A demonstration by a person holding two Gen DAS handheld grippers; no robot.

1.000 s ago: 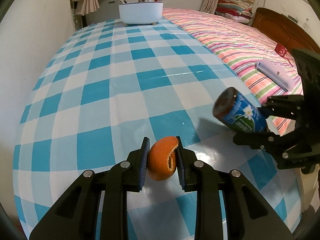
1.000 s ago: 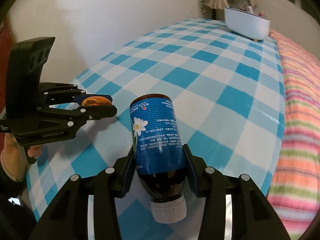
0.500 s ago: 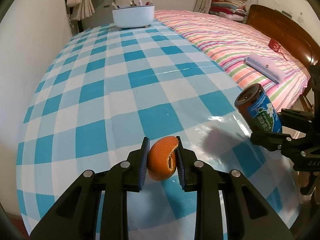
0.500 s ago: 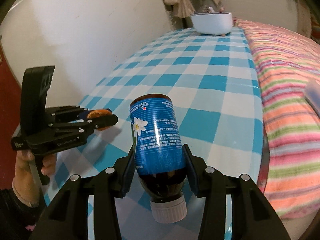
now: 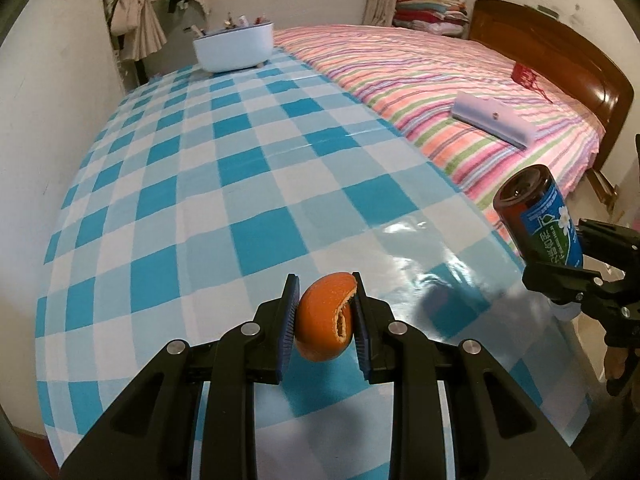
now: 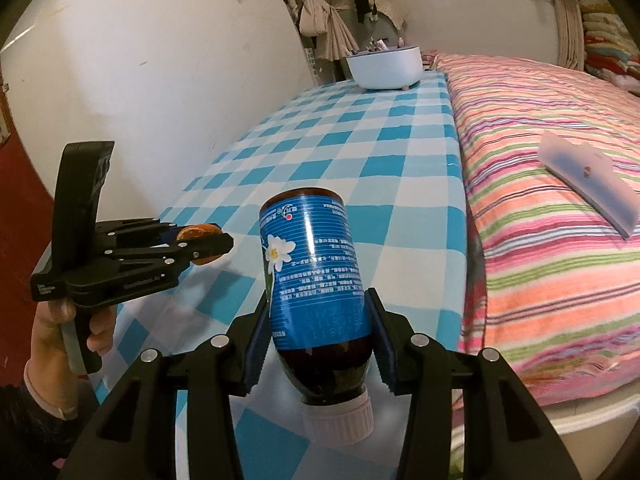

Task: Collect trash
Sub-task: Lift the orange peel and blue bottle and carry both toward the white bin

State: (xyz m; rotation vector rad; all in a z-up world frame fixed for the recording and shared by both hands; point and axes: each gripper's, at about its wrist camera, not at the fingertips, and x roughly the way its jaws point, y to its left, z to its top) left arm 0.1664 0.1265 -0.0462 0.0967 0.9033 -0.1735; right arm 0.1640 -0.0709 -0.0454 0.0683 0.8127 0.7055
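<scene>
Left wrist view: left gripper is clamped on a piece of orange peel, blue pads pressing it from both sides, peel lifted clear of the checked tablecloth and hanging over its near end. Curled torn edge of the peel faces the camera. At the right edge of this view the right gripper holds a brown bottle with a blue label, base pointing up and toward the table, off past the table's near right corner. A white tub with small items sticking out stands at the far end of the table. Striped bedspread runs along the right side of the table, a pale flat box lying on it, wooden headboard behind.

Right wrist view: right gripper grips the bottle across its lower label, pads tight on both sides, white cap toward the camera, base tilted away over the tablecloth. Bottle is in the air, not touching the table. Left gripper sits at the left, near the table's near left corner, with the peel between its fingers; a hand wraps its handle. White tub at the far end, bedspread on the right with the pale box on it. Both items are held up, well apart from each other.
</scene>
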